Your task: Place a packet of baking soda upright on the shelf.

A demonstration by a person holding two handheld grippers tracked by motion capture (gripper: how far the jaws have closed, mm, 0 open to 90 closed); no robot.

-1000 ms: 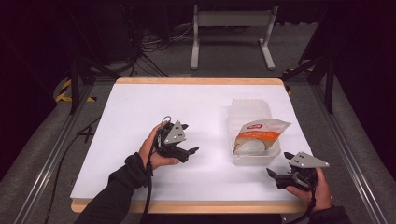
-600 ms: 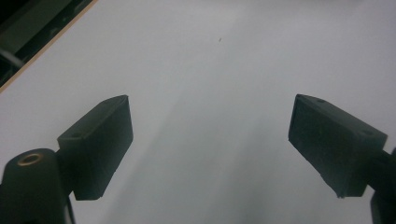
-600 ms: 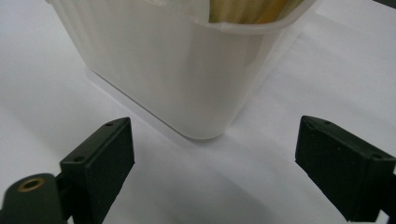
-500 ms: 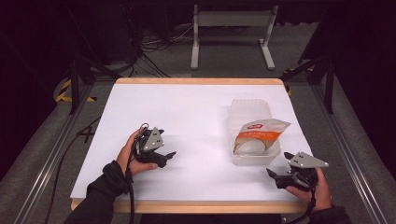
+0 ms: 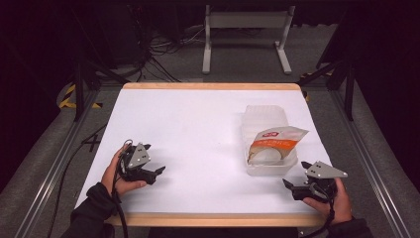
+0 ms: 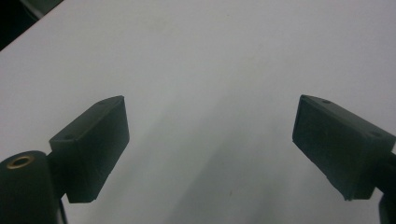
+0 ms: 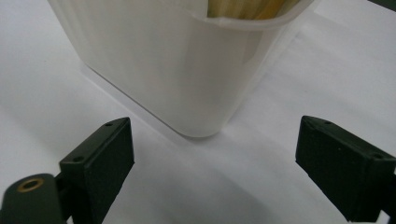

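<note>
White worktop, both grippers open and empty

Translucent plastic tub point(image 5: 271, 148) sits right of centre on the worktop point(image 5: 198, 129), holding a packet point(image 5: 275, 140) over something pale, perhaps a bowl. Right gripper point(image 5: 293, 187), jaws spread, faces the tub's corner point(image 7: 196, 93) nearby; left gripper point(image 5: 156, 172) gapes over bare surface.

We see a white table point(image 5: 198, 129) with a pale wood edge; just ahead of the right gripper point(image 5: 297, 184), black with a grey plate, stands a translucent whitish container point(image 5: 265, 124); in it a packet point(image 5: 275, 139), white with an orange-red label and tan contents; the left gripper point(image 5: 157, 171) is black and grey too; both sleeves are dark.
</note>
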